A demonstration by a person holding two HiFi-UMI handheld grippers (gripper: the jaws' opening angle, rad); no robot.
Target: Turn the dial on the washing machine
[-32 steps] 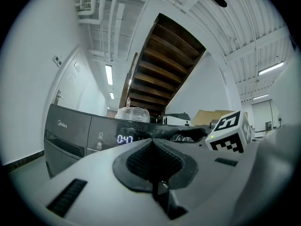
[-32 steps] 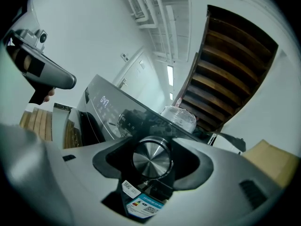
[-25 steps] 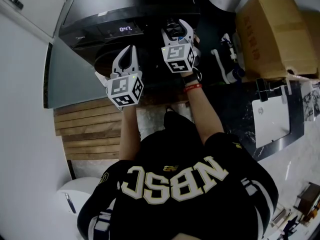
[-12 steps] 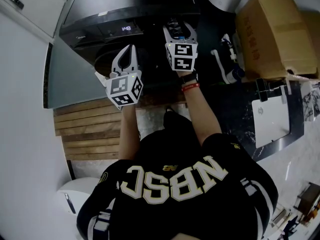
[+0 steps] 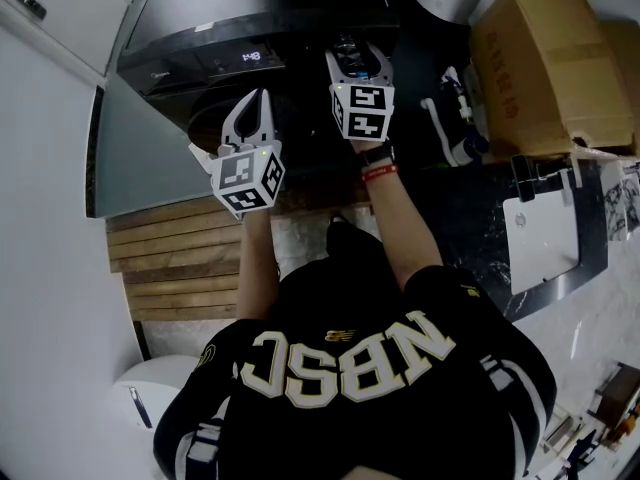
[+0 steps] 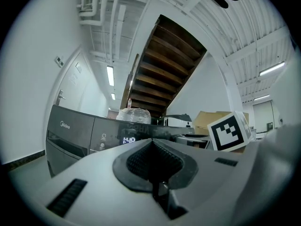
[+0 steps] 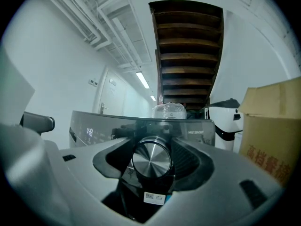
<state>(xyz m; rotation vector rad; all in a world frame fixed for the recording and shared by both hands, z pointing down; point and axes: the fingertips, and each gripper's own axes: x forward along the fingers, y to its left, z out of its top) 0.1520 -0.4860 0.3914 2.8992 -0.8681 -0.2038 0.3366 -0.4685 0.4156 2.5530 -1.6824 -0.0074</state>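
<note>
Pinching the silver dial (image 7: 151, 162) between right gripper (image 5: 356, 56) fingers, left gripper (image 5: 256, 108) fingers pressed together, empty, near washing machine (image 5: 180, 38)

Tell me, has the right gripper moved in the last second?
Yes. The right gripper twisted in place on the dial: its marker cube now sits squarer to the washing machine's panel.

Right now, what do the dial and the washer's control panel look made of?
Dial: silvery brushed metal by its look, radial sheen streaks across the face; possibly metal-coated plastic.
Control panel: dark, glossy plastic or glass, reflecting shapes in front of it.
</note>
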